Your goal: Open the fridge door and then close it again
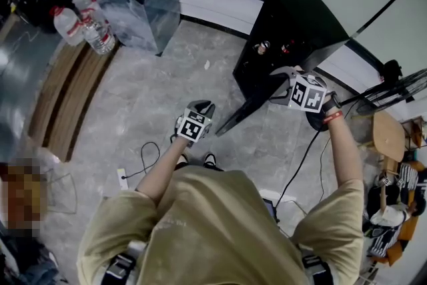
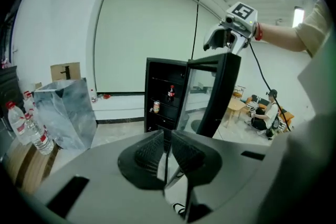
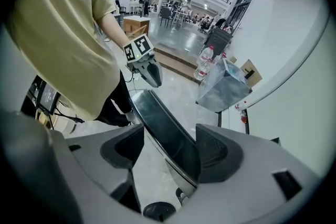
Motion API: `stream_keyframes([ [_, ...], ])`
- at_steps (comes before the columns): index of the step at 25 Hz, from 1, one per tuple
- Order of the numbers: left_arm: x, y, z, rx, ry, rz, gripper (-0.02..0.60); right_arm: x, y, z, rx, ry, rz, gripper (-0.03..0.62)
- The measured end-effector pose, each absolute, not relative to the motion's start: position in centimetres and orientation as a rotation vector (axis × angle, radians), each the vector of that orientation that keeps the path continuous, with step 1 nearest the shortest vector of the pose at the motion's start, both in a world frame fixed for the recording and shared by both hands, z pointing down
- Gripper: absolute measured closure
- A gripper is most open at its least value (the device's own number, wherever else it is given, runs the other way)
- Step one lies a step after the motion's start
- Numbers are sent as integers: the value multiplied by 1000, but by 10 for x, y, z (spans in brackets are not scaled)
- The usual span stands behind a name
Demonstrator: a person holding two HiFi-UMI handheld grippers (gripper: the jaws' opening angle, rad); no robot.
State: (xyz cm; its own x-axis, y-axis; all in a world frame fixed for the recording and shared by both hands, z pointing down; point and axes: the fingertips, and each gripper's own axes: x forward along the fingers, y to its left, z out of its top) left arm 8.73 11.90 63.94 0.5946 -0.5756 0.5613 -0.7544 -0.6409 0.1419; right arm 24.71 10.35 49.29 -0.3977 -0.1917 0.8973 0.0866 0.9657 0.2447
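At floor level against the wall stands the fridge [image 1: 297,17], a small black cabinet. Its glass-fronted door [image 1: 250,107] is swung well out, leaving a bottle [image 2: 171,93] and a can [image 2: 156,106] on the shelves exposed.

Right tool [image 3: 169,150]: jaws spread wide, astride the door's upper edge. The edge passes between the pads and lies close to one of them, but is not clamped.

Left tool [image 2: 167,147]: jaws drawn together with nothing between them. It is held in front of the person, well apart from the fridge.

Assessment: the opening stage appears complete; closing remains.

Handling: the door is rigid and hinged, and should swing with little effort. The glass face looks smooth and may be slippery to the pads. The framed outer edge, far from the hinge, is judged the best place to push or grip. The cabinet looks light enough to shift if shoved hard, and a slam could jolt the contents, so a steady push is advised.
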Motion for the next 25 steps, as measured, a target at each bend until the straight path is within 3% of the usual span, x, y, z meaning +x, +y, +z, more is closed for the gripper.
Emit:
stream_keyframes([
  [8, 23, 94, 586, 2443, -1277, 506, 532, 209, 106, 449, 178, -2228, -238, 275],
  [25, -118, 71, 444, 2358, -1771, 168, 532, 62, 43, 383, 941, -2682, -36, 289],
])
